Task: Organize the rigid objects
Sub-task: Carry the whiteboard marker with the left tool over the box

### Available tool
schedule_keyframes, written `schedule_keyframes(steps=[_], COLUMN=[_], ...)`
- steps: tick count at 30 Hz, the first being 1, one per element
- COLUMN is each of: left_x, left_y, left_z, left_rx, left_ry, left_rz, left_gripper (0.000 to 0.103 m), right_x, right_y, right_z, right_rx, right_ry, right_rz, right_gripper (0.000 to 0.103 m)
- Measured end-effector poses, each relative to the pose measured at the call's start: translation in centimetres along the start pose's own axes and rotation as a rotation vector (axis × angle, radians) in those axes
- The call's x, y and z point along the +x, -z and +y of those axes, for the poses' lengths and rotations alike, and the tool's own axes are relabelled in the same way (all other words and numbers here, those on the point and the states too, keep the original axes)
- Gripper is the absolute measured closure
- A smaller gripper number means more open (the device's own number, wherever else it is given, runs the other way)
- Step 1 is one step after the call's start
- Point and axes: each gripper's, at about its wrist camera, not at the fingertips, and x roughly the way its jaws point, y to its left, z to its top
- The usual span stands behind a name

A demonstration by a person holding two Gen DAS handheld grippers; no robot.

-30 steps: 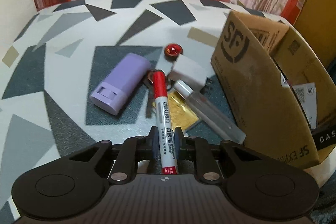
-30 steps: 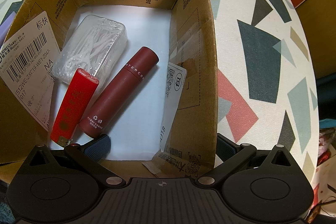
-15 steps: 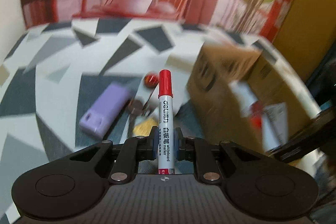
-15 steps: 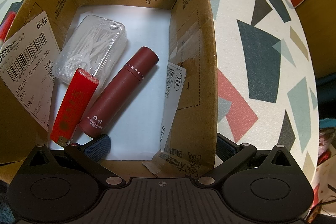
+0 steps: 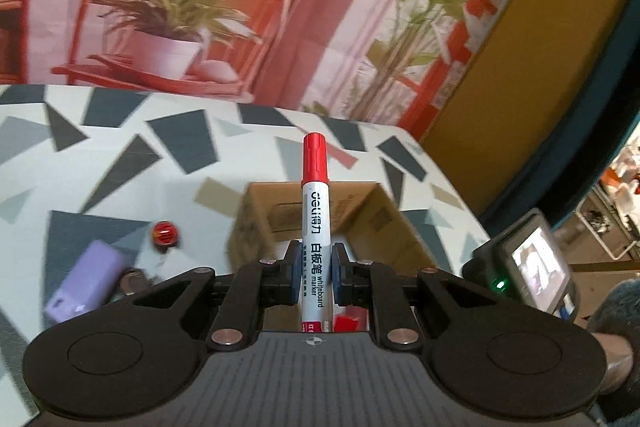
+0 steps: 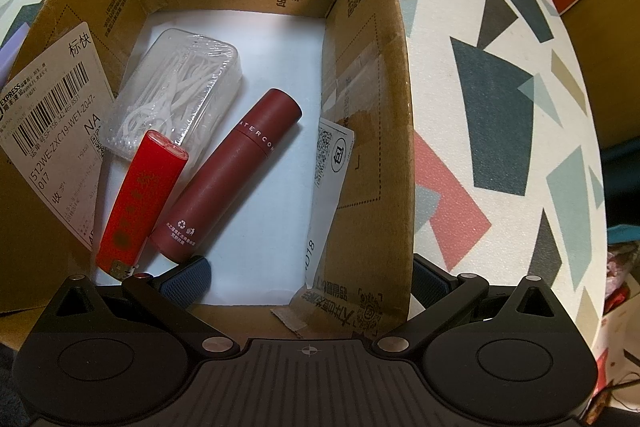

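Up front in the left wrist view, the left gripper (image 5: 316, 277) has its blue pads closed tight on a whiteboard marker (image 5: 315, 239), pinching the white barrel low down. The marker stands upright between the fingers, red cap on top, and it hangs in the air in front of the open cardboard box (image 5: 404, 231). The box sits on the patterned tablecloth (image 5: 120, 155), its mouth facing up. Left of the box lies a small red round object (image 5: 164, 233), and further left of that a lilac case (image 5: 86, 281), blurred, lying flat on the cloth. Beyond the box's right side a small camera screen (image 5: 534, 269) glows, with a person's hand (image 5: 612, 359) just below it at the frame's edge.

Next, the right wrist view looks straight down into the same cardboard box (image 6: 400, 75). The right gripper (image 6: 308, 277) has its jaws spread wide and straddles the box's right wall: one blue pad sits inside the box, the other outside it, and neither clamps anything. On the white floor of the box a dark red tube (image 6: 236, 175) lies slantwise, a bright red tube (image 6: 140, 203) lies close along its left side, and a clear plastic case of white picks (image 6: 176, 87) rests behind them, toward the box's far wall. A shipping label (image 6: 56, 131) covers the box's left wall.
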Motion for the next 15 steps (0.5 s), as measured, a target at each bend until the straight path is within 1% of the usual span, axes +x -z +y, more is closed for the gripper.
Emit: schedule_keyframes(steps=[6,12,15], left_x=[2.6,4.1,4.8], left_y=[0.0,0.1,0.2], left_z=[-0.9,-1.5,-1.3], left_rx=[0.027,0.054,0.051], left_ry=[0.022,0.045,0.051], left_rz=[0.04,0.07,0.089], left_gripper=[0.087,0.087,0.087], right_x=[0.0,0.0,0.0], right_y=[0.0,0.0,0.0], right_z=[0.0,0.1,0.0], right_rx=[0.0,0.0,0.0], right_ry=[0.0,0.002,0.001], right_rz=[0.0,0.0,0.0], right_gripper=[0.0,0.0,0.0])
